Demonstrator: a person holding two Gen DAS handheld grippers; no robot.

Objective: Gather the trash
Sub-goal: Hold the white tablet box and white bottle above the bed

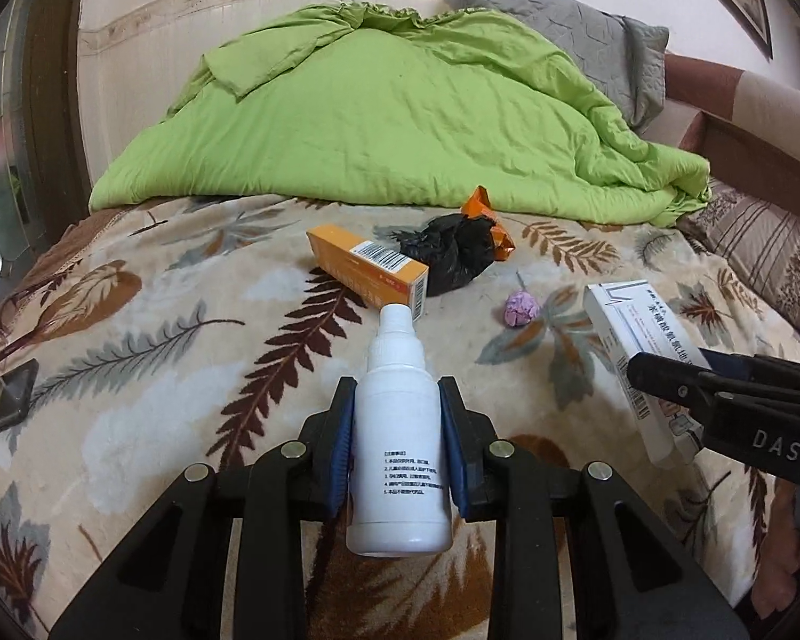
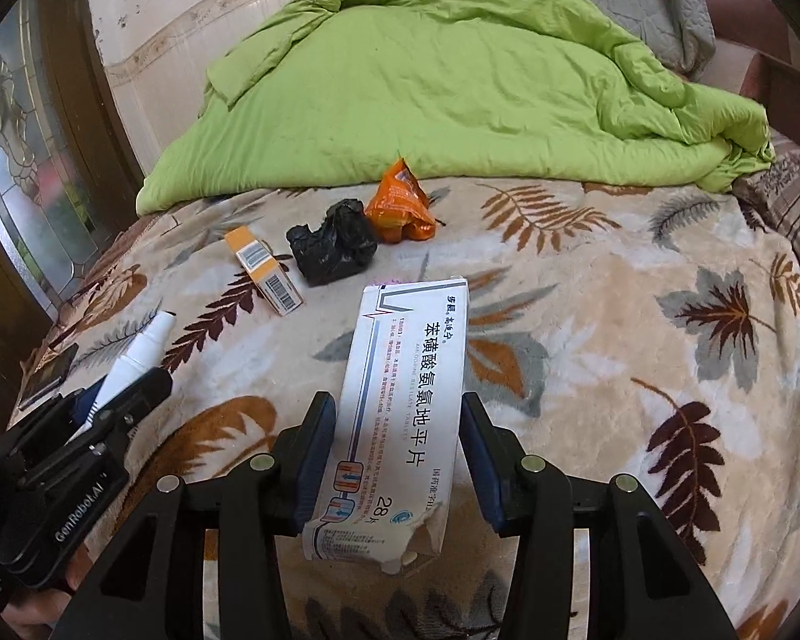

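Note:
My left gripper [image 1: 397,400] is shut on a white plastic bottle [image 1: 397,453], lifted above the leaf-patterned blanket [image 1: 160,373] with its cap pointing away from me. The right gripper [image 2: 394,416] is shut on a white medicine box [image 2: 400,416], also held off the bed. Lying on the blanket further back are an orange box [image 1: 368,266], a crumpled black bag [image 1: 453,256], an orange wrapper [image 2: 400,202] and a small pink wad [image 1: 520,309]. The pink wad is almost wholly hidden behind the white box in the right wrist view.
A green quilt [image 1: 400,122] is heaped across the far half of the bed, with a grey pillow [image 1: 570,37] behind it. A dark phone [image 1: 0,405] lies at the blanket's left edge. A wooden door with patterned glass [image 2: 26,160] stands to the left.

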